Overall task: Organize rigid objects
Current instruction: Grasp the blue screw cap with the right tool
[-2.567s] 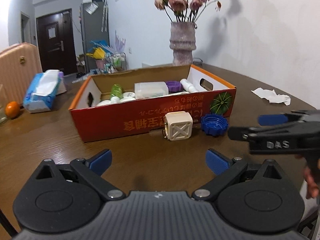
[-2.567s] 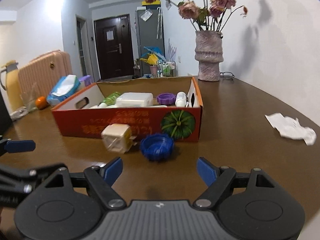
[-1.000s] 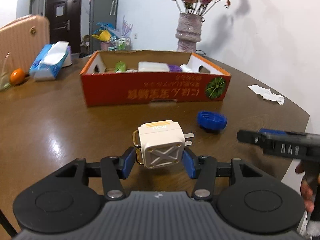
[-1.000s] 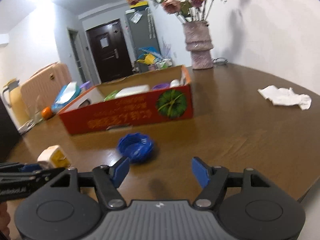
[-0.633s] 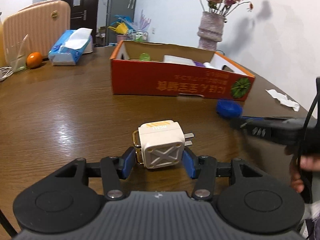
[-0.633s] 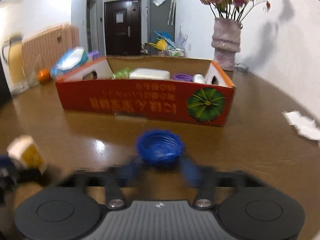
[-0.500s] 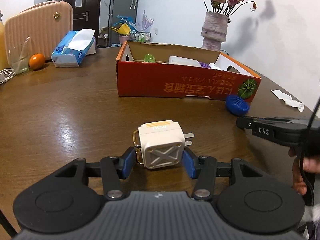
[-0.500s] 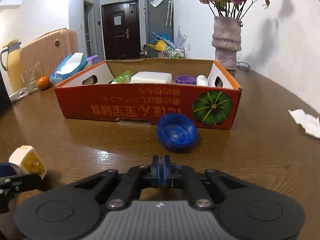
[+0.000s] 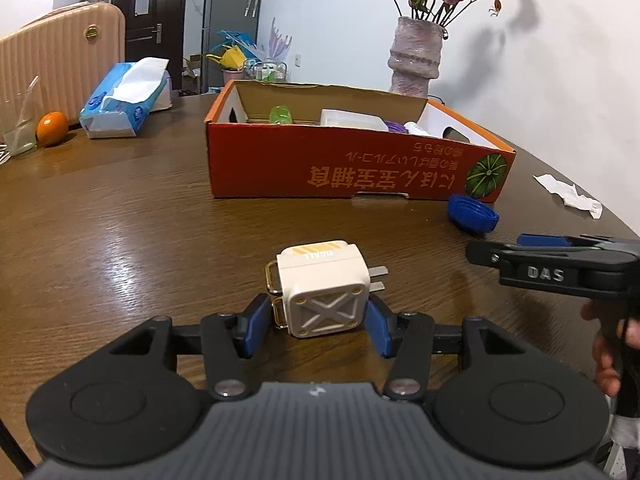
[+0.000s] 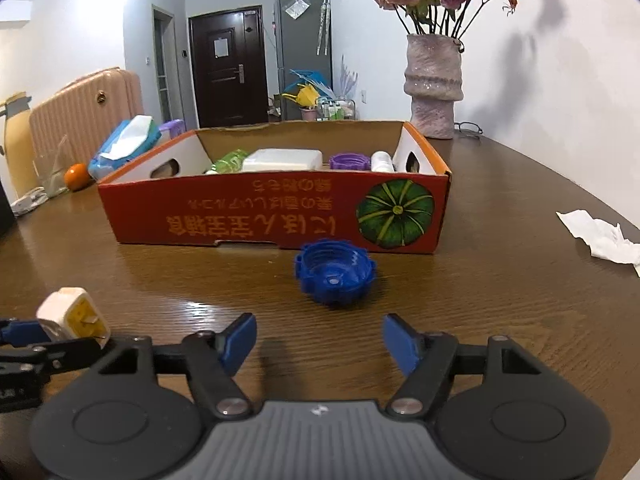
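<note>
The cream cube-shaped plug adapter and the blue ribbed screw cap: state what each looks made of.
Cream cube-shaped plug adapter, held in the left tongs: apparently matte moulded plastic with a raised X on one face, bare metal prongs and wire loops.
Blue ribbed screw cap, lying on the wooden table beyond the open right tongs: likely glossy rigid plastic, with moulded ribs and inner threads.

White letters reading "DAS" stand on the black side of the right gripper (image 9: 496,249), seen from the left wrist camera. The cream charger plug (image 9: 323,288) carries a small grey brand word on its top face, possibly "UGALL", too blurred to confirm. Yellow East Asian characters run upside down along the red cardboard box (image 10: 272,216) beside a printed green pumpkin.
</note>
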Action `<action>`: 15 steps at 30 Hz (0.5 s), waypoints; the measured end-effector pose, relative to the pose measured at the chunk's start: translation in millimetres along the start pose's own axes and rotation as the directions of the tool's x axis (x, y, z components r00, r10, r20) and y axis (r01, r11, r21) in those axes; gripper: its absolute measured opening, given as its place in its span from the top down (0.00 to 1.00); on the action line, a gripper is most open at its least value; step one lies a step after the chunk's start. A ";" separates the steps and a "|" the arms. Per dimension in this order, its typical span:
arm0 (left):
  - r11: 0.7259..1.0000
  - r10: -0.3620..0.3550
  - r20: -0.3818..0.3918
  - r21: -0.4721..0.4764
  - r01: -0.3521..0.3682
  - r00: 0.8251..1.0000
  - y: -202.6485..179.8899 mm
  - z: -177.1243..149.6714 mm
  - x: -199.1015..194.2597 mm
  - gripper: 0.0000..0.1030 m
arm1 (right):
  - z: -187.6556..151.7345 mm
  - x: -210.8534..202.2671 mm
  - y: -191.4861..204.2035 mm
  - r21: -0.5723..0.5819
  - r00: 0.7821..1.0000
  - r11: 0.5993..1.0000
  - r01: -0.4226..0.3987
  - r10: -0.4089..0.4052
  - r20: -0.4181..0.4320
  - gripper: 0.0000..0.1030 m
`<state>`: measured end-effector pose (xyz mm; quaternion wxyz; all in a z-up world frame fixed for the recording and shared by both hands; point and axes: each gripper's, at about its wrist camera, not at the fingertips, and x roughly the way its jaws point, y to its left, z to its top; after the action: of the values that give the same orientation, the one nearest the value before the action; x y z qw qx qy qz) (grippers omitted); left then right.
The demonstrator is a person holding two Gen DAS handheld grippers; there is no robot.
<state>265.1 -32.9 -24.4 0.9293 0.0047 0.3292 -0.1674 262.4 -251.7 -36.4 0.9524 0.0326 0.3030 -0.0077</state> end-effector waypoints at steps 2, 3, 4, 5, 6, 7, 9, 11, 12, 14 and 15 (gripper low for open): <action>1.000 -0.004 0.000 0.004 0.004 1.000 -1.6 2.2 3.1 0.49 | 6.5 6.5 -0.9 -0.004 1.000 1.000 -0.002 0.002 0.005 0.33; 1.000 -0.006 -0.002 0.005 0.006 1.000 -2.2 3.5 5.1 0.49 | 9.6 9.3 -0.7 -0.009 1.000 1.000 -0.004 0.004 0.009 0.33; 1.000 -0.005 -0.002 0.007 0.005 1.000 -2.2 4.4 6.7 0.50 | 13.2 12.6 -0.5 -0.014 1.000 1.000 -0.006 0.006 0.014 0.34; 1.000 -0.004 0.000 0.010 0.004 1.000 -3.0 5.7 8.5 0.50 | 16.8 17.4 -0.6 -0.020 1.000 1.000 -0.005 0.005 0.012 0.35; 1.000 -0.002 0.000 0.012 0.002 1.000 -3.8 7.3 10.5 0.50 | 19.6 21.8 -0.6 -0.024 1.000 1.000 -0.004 0.004 0.005 0.40; 1.000 -0.003 -0.001 0.012 0.003 1.000 -4.0 9.0 12.4 0.50 | 21.6 25.8 -0.8 -0.026 1.000 1.000 -0.003 0.003 -0.004 0.52; 1.000 -0.006 -0.002 0.015 0.006 1.000 -4.9 11.8 16.2 0.50 | 23.6 31.6 -3.4 -0.015 1.000 1.000 -0.023 0.023 -0.015 0.55; 1.000 -0.004 0.000 0.024 0.004 1.000 -6.2 13.7 19.5 0.50 | 23.9 33.9 -6.0 0.001 0.999 0.999 -0.040 0.040 -0.021 0.59; 1.000 -0.003 0.001 0.028 0.003 1.000 -7.2 14.8 21.1 0.50 | 24.1 34.0 -7.0 0.006 0.999 0.999 -0.044 0.044 -0.020 0.59; 0.999 -0.002 0.002 0.034 0.002 1.000 -8.6 16.4 23.4 0.50 | 23.9 33.9 -7.6 0.008 0.999 0.999 -0.045 0.045 -0.019 0.59; 0.999 -0.001 0.002 0.035 0.001 1.000 -9.2 17.0 23.9 0.50 | 23.5 33.2 -7.8 0.007 0.999 0.999 -0.043 0.043 -0.017 0.59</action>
<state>289.9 -51.0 -24.8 0.9293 0.0205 0.3254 -0.1735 302.8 -260.9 -36.9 0.9495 0.0423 0.3106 0.0123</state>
